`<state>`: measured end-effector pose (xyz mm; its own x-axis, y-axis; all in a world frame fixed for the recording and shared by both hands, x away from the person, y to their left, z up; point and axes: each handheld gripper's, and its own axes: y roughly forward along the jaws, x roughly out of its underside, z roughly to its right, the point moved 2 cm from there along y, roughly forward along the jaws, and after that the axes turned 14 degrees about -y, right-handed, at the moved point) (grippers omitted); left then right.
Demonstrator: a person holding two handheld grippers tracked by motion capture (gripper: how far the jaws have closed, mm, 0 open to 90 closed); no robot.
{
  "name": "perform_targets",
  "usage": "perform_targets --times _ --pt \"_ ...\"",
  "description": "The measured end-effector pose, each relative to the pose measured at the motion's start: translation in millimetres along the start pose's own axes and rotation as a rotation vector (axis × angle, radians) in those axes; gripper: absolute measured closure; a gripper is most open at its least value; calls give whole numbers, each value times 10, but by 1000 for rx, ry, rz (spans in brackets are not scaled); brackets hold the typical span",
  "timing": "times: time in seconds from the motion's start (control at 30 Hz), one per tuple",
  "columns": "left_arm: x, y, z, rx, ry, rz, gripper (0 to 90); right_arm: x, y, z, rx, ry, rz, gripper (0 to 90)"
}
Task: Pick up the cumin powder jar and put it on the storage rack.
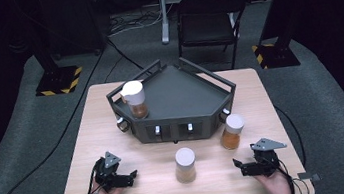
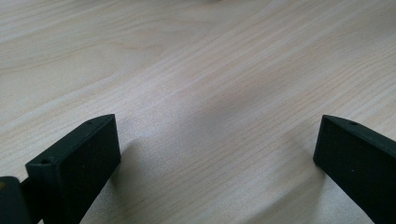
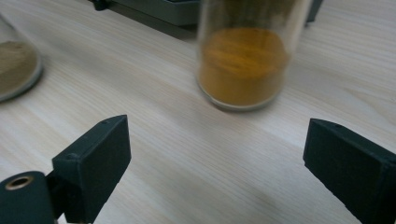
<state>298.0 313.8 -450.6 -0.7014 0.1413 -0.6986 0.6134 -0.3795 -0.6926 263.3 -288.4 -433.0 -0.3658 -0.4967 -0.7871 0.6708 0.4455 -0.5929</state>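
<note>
Right gripper (image 1: pixel 243 165): jaws spread wide with nothing between them; it sits low over the near right part of the table, held by a hand coming in from the bottom edge of the high view.
Right gripper's own view (image 3: pixel 217 154): bare wood lies between the two black jaws, and the orange spice jar stands ahead of them, apart from both.
Left gripper (image 1: pixel 131 177): jaws spread wide and holding nothing; it rests low over the near left part of the table in the other hand.
Left gripper's own view (image 2: pixel 217 144): plain light wood grain between the jaws.
Orange spice jar (image 3: pixel 243 60): upright on the table, clear glass, white cap, orange powder in the bottom; in the high view (image 1: pixel 231 131) it stands just in front of the rack's right corner, nearest the right gripper.
Middle spice jar (image 1: pixel 185 165): upright, white cap, tan powder, standing between the two grippers and apart from both; its base shows at the left edge of the right gripper view (image 3: pixel 16 67).
Third spice jar (image 1: pixel 135 99): upright on the rack's left corner.
Rack (image 1: pixel 179 93): dark grey, angular, railed, at the table's middle far side.
Table (image 1: pixel 116 149): light wood.
</note>
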Motion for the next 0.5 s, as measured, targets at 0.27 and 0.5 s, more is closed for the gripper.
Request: perform_targets --times 0.27,0.5 --pt "0 0 0 0 0 0 1 -73 6 -72 -51 -20 37 69" --pt "0 0 0 0 0 0 1 -162 16 -163 -70 -53 45 70"
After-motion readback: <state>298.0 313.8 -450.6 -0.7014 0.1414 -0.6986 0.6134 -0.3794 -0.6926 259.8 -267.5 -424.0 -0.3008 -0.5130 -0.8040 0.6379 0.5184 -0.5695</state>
